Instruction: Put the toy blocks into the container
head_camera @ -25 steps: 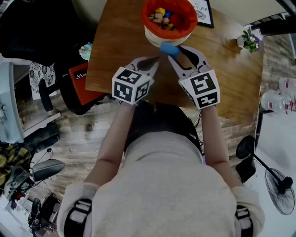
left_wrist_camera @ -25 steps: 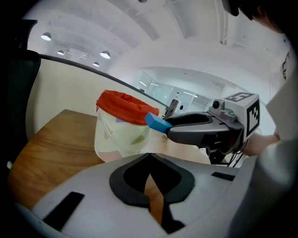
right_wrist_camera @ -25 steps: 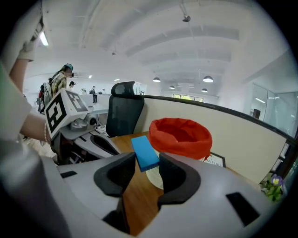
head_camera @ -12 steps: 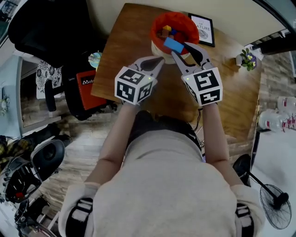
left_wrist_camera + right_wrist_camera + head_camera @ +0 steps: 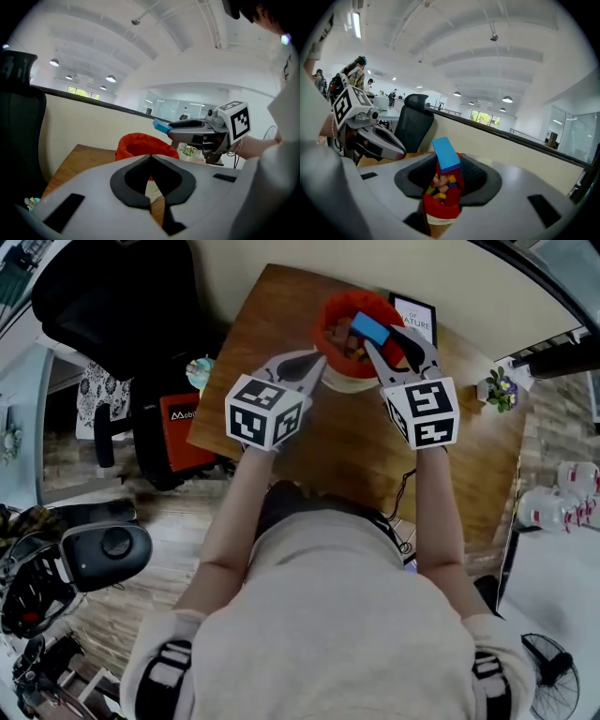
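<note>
Right gripper view: the fingers (image 5: pixel 474 177) pinch the blue block (image 5: pixel 446 153) by its lower end, and most of it sticks up above them with a slight tilt. The right gripper (image 5: pixel 449 174) looks down into the container (image 5: pixel 439 210).

Head view: the block sits over the red mouth of the container, towards its far right rim. The left gripper (image 5: pixel 151 156) has its fingers pressed together with nothing between them, just beside the container's near left rim.

Step in hand, as I judge it, is the drop.
- Bring the block nearer the middle of the mouth before letting go. It hangs close to the rim and could glance off.
- Lower it a bit so it doesn't bounce on the pile.
- Spread the fingers cleanly and evenly, since the block is tilted and could snag on one pad.
- Keep the left gripper off the rim. The container looks light and might tip.

Block: flat, rectangular, bright blue, with plain faces and sharp edges. It looks rigid and easy to release.

Container: a red liner folded over a cream tub. It stands upright on the wooden worktop (image 5: pixel 267 362), near the far edge. Small blocks (image 5: pixel 440 185) lie in it already, yellow, blue, red and tan, loosely heaped with room left on top.

Around it are a picture frame (image 5: pixel 419 317) just behind the container and a small potted plant (image 5: pixel 501 390) off to the right.
</note>
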The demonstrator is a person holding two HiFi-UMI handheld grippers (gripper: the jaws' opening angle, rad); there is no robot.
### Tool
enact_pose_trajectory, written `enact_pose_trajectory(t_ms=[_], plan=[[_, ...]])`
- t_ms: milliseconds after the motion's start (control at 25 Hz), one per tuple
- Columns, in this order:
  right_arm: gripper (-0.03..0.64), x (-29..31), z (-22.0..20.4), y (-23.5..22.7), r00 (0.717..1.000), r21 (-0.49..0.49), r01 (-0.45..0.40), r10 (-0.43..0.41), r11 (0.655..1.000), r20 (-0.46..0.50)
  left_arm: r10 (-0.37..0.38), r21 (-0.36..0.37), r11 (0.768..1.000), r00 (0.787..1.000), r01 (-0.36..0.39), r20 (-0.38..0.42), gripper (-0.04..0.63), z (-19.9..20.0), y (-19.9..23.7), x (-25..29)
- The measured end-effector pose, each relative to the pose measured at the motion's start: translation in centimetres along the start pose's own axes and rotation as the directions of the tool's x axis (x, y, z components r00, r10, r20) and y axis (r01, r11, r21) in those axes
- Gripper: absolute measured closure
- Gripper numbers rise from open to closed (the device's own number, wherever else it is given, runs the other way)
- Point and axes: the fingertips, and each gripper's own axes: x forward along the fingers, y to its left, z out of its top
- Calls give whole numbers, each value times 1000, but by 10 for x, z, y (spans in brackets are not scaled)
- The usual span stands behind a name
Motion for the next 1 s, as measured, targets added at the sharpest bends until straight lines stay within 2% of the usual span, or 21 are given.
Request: enact_pose_trajectory(t_ms=[240,560,1000], plan=[[445,9,-10,-25,999,34,50,-49,998,-14,8,-13,1000,1000,-8,11,580,4,2,7],[445,24,-22,-28,999,58,36,-34,998,-32,-3,-46,999,1000,3,-7,580,-5,0,15],[443,27,-31,-28,999,84,21,-17,996,-42,-12,-47,999,1000,11,-25,580,-12,-6,19]])
